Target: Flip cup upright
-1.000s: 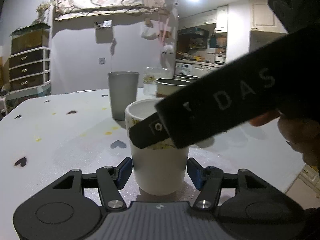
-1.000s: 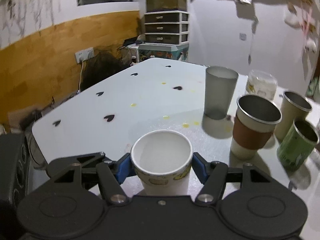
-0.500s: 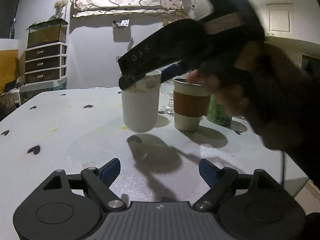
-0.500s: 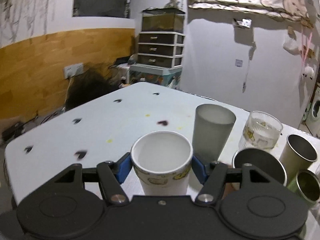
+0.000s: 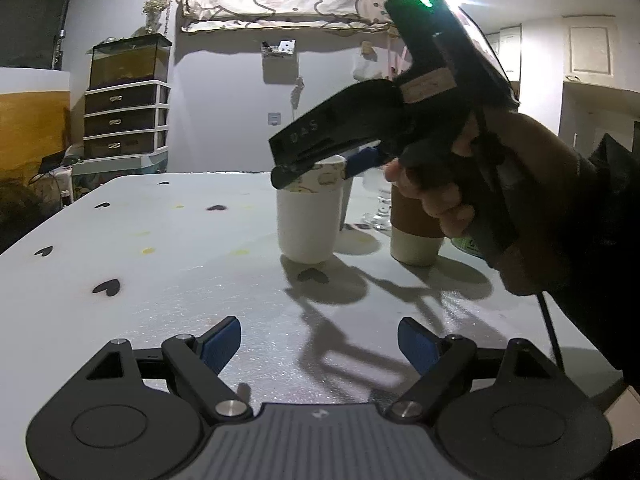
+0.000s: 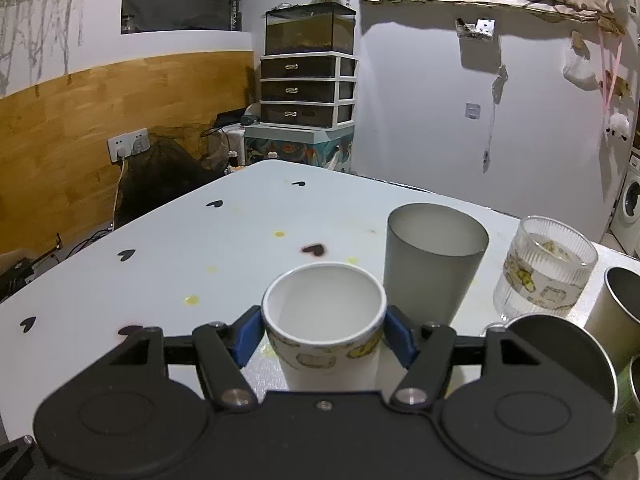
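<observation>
A white paper cup (image 5: 309, 216) with yellow cartoon prints near its rim stands upright on the white table (image 5: 160, 280). My right gripper (image 6: 324, 334) is shut on the cup (image 6: 325, 320) just below its rim, blue pads on both sides. In the left wrist view the right gripper (image 5: 320, 164) comes down on the cup from the right, held by a hand. My left gripper (image 5: 320, 346) is open and empty, low over the table well in front of the cup.
A grey tumbler (image 6: 434, 264), a ribbed glass (image 6: 544, 272) and metal cups (image 6: 616, 316) stand close behind and right of the cup. A cup with a brown sleeve (image 5: 416, 236) is beside it. Heart stickers and yellow spots dot the table.
My left gripper has pulled back from the cup, which it flanked a second ago. The right gripper has carried the cup toward the other cups and it now stands on the table.
</observation>
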{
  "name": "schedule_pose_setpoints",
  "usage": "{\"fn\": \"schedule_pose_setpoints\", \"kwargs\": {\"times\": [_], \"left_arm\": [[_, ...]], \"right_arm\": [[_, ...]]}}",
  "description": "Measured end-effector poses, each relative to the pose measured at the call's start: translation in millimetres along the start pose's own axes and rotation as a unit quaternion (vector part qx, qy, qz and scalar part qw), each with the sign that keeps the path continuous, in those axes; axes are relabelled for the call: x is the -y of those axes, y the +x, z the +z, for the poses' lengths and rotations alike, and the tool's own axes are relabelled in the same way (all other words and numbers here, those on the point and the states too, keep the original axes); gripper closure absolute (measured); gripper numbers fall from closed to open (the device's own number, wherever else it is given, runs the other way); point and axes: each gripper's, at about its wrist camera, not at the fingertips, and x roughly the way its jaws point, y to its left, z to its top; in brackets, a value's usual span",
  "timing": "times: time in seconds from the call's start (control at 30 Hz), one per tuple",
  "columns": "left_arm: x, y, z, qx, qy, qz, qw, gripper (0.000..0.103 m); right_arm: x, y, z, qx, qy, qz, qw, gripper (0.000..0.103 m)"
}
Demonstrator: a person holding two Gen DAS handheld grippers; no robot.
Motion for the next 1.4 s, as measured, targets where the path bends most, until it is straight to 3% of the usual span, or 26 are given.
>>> {"fn": "schedule_pose_setpoints", "kwargs": {"times": [0.07,0.27,0.5,0.8,0.93,1.23,1.4], "left_arm": [[-1,-1,0,0.003,0.000,0.004,1.0000,0.017],[-4,-3,7,0.013,0.002,0.020,0.9997,0.017],[-6,-10,15,0.031,0.000,0.049,0.9983,0.016],[-7,-21,21,0.048,-0.010,0.089,0.9949,0.006],[-8,-26,22,0.055,-0.014,0.102,0.9931,0.000],[0,-42,23,0.075,-0.007,0.113,0.9908,0.000],[3,-43,22,0.076,-0.005,0.116,0.9903,0.000]], "right_arm": [[2,-1,0,-0.006,0.003,0.003,1.000,0.027],[10,-14,-5,-0.002,0.021,0.014,1.000,0.027],[20,-61,-28,0.034,0.033,0.029,0.998,0.027],[27,-103,-67,0.058,0.013,-0.006,0.998,0.026],[31,-115,-83,0.065,0.011,-0.023,0.998,0.017],[37,-135,-108,0.082,0.024,-0.051,0.995,0.001],[40,-138,-115,0.085,0.026,-0.064,0.994,0.000]]}}
